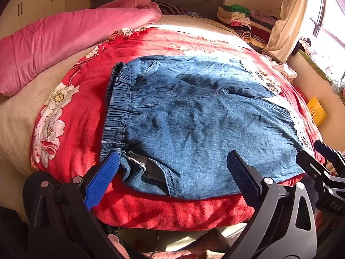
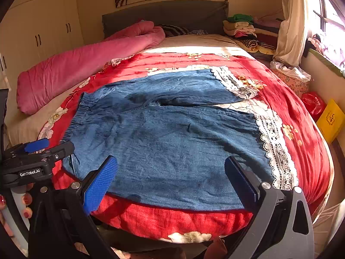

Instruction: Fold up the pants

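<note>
Blue denim pants (image 1: 194,118) with white lace hems lie spread flat on a red floral quilt (image 1: 82,112), elastic waistband to the left, both legs pointing right. They also show in the right wrist view (image 2: 172,142). My left gripper (image 1: 172,168) is open and empty, hovering over the near waistband corner and pocket. My right gripper (image 2: 170,172) is open and empty, over the near edge of the near leg, left of the lace hem (image 2: 273,142). The left gripper also shows at the left edge of the right wrist view (image 2: 36,151).
A rolled pink duvet (image 1: 64,41) lies along the bed's left side. Stacked folded clothes (image 2: 243,28) sit at the back right by a curtain (image 2: 291,21). A yellow box (image 2: 330,120) and red bag (image 2: 312,104) lie right of the bed. The quilt's near edge (image 2: 172,222) drops off below.
</note>
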Tool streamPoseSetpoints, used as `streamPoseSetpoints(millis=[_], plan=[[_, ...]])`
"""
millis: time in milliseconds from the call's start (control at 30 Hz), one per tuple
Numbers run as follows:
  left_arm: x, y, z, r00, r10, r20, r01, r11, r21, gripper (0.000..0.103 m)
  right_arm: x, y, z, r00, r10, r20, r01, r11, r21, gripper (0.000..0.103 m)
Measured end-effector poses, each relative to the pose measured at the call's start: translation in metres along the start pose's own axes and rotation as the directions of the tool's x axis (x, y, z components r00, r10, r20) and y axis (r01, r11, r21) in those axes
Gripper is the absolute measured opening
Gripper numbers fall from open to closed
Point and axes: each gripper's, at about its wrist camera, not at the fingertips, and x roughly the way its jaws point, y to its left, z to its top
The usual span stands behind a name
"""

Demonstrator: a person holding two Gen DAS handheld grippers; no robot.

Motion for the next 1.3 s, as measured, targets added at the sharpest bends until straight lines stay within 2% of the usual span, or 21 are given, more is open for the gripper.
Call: streamPoseSetpoints(millis=[200,267,367,433,500,533,600,767,867,900,1000,1067,1233,1300], plan=[[0.014,0.01,0.015,1.0,-0.011,-0.011,0.011,1.0,-0.005,0.094,0.014,-0.002,0.014,0.999,0.032,-0.009,-0.033,0.999,-0.019,0.099],[0.022,0.019,0.026,1.0,0.011,-0.01,-0.011,1.0,-0.007,0.094,0.022,-0.001,0.024,0.998,0.06,-0.027,-0.061,0.997,-0.044,0.099],[0.04,0.043,0.049,0.999,0.049,-0.009,-0.049,0.999,-0.023,0.094,0.036,0.006,0.047,0.999,0.038,-0.009,-0.039,0.989,-0.142,0.099],[0.053,0.06,0.065,0.997,0.075,-0.007,-0.075,0.997,-0.03,0.094,0.05,0.008,0.067,0.998,0.063,-0.007,-0.063,0.981,-0.184,0.099],[0.069,0.076,0.082,0.994,0.103,-0.018,-0.104,0.993,-0.046,0.094,0.077,0.01,0.1,0.995,0.095,-0.022,-0.098,0.972,-0.212,0.099],[0.075,0.082,0.089,0.995,0.095,-0.02,-0.095,0.994,-0.046,0.094,0.077,0.01,0.1,0.995,0.095,-0.022,-0.098,0.972,-0.212,0.099],[0.089,0.091,0.102,0.994,0.103,-0.034,-0.105,0.994,-0.042,0.094,0.099,0.014,0.122,0.995,0.093,-0.041,-0.1,0.964,-0.247,0.099],[0.126,0.103,0.122,0.995,0.072,-0.07,-0.074,0.997,-0.026,0.094,0.156,0.028,0.168,0.98,0.159,-0.119,-0.188,0.936,-0.299,0.099],[0.146,0.107,0.128,0.995,0.048,-0.083,-0.049,0.999,-0.016,0.093,0.191,0.04,0.187,0.973,0.162,-0.166,-0.211,0.916,-0.341,0.099],[0.153,0.108,0.129,0.995,0.045,-0.089,-0.047,0.999,-0.016,0.091,0.202,0.044,0.192,0.973,0.147,-0.18,-0.204,0.91,-0.36,0.099],[0.168,0.116,0.135,0.996,0.002,-0.091,-0.005,0.999,-0.033,0.061,0.235,0.057,0.199,0.966,0.124,-0.225,-0.21,0.885,-0.416,0.099],[0.175,0.123,0.138,0.993,-0.077,-0.089,0.071,0.995,-0.066,0.021,0.256,0.062,0.202,0.961,0.109,-0.256,-0.217,0.869,-0.445,0.099],[0.168,0.132,0.141,0.983,-0.18,-0.036,0.177,0.982,-0.058,0.012,0.289,0.077,0.209,0.95,0.114,-0.291,-0.254,0.825,-0.505,0.099],[0.159,0.135,0.142,0.975,-0.223,0.0,0.222,0.973,-0.06,0.011,0.3,0.087,0.211,0.943,0.127,-0.307,-0.283,0.79,-0.544,0.099]])
